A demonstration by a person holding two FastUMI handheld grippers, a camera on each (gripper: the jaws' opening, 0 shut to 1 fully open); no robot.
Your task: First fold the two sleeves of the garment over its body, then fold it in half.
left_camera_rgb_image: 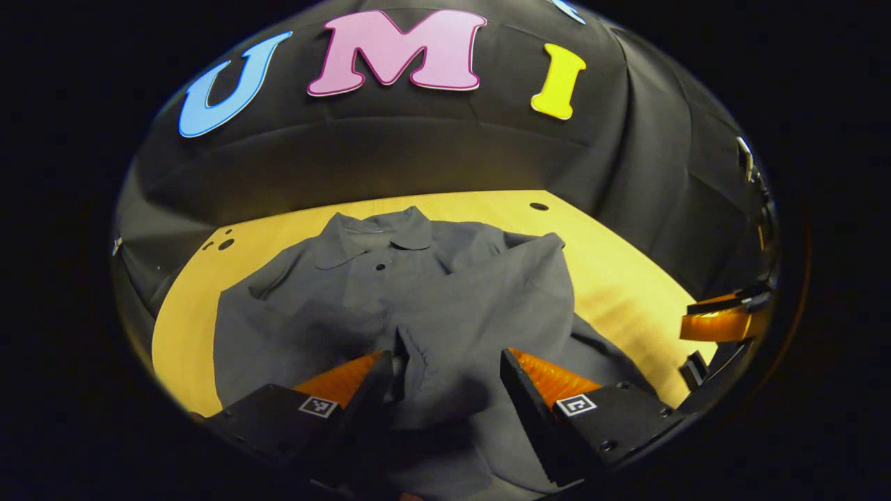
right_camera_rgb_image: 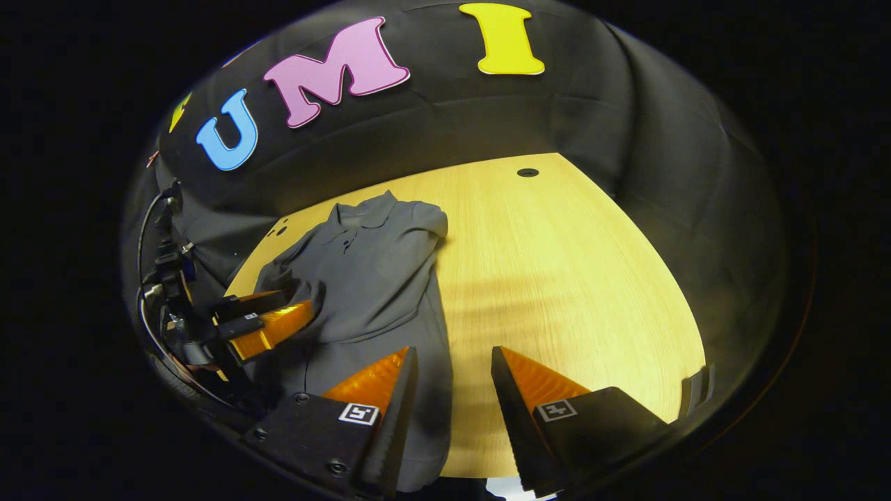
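A grey collared shirt (left_camera_rgb_image: 334,292) lies flat on the wooden table (left_camera_rgb_image: 626,278), collar toward the far wall. One sleeve (left_camera_rgb_image: 501,278) is folded slantwise over the body, and its cuff (left_camera_rgb_image: 412,351) ends just inside one of my left gripper's fingers. My left gripper (left_camera_rgb_image: 449,379) hovers open over the shirt's lower body, gripping nothing. In the right gripper view the shirt (right_camera_rgb_image: 376,271) looks narrow, with my left gripper (right_camera_rgb_image: 275,323) at its left side. My right gripper (right_camera_rgb_image: 452,379) is open over the shirt's right edge and bare table (right_camera_rgb_image: 557,278). It also shows at the far right (left_camera_rgb_image: 724,316) of the left gripper view.
Black cloth walls close in the table at the back and sides. Small round holes (left_camera_rgb_image: 539,206) (right_camera_rgb_image: 527,172) sit in the tabletop near the far edge. Cables and a stand (right_camera_rgb_image: 163,278) rise at the left in the right gripper view. Bare wood stretches right of the shirt.
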